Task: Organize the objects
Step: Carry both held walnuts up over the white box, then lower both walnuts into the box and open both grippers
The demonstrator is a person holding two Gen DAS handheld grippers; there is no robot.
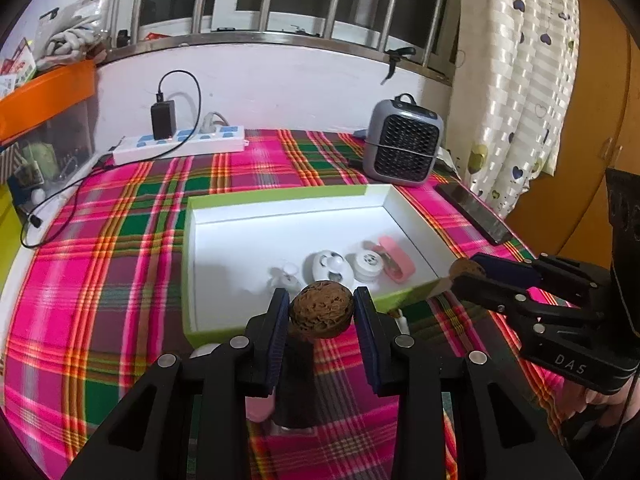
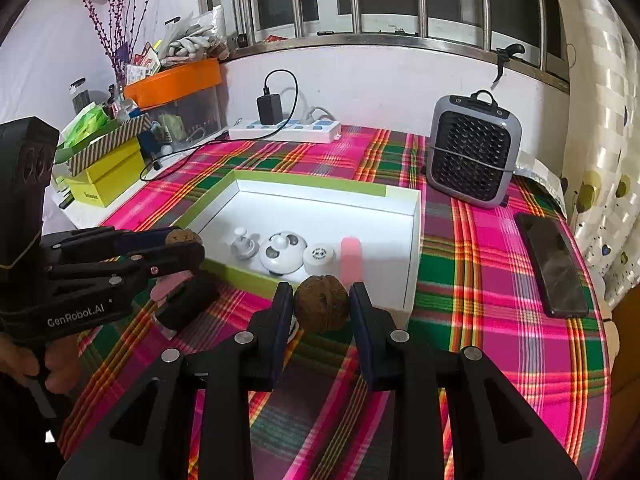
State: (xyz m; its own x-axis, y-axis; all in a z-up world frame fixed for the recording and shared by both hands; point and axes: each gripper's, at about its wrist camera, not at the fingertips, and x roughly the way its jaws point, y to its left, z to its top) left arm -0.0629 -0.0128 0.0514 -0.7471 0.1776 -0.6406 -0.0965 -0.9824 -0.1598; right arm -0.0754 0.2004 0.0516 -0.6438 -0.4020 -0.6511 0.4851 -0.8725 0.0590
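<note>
Left gripper (image 1: 321, 310), bottom centre of left wrist view: pads clamped on brown wrinkled walnut (image 1: 322, 312), held above plaid tablecloth (image 1: 120, 280), just before near wall of shallow white box with green rim (image 1: 280, 196).

Right gripper (image 2: 322, 309), bottom centre of right wrist view: clamped on second brown walnut (image 2: 322, 309), also near box front edge.

Judgement: walnuts light, hard, round, ridged shell; may roll out. Best grip across widest middle.

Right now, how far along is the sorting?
Done: three white pieces and a pink case lie in the green box. In hand: a walnut in each gripper, left and right. Left: both walnuts, plus a black item outside the box.
</note>
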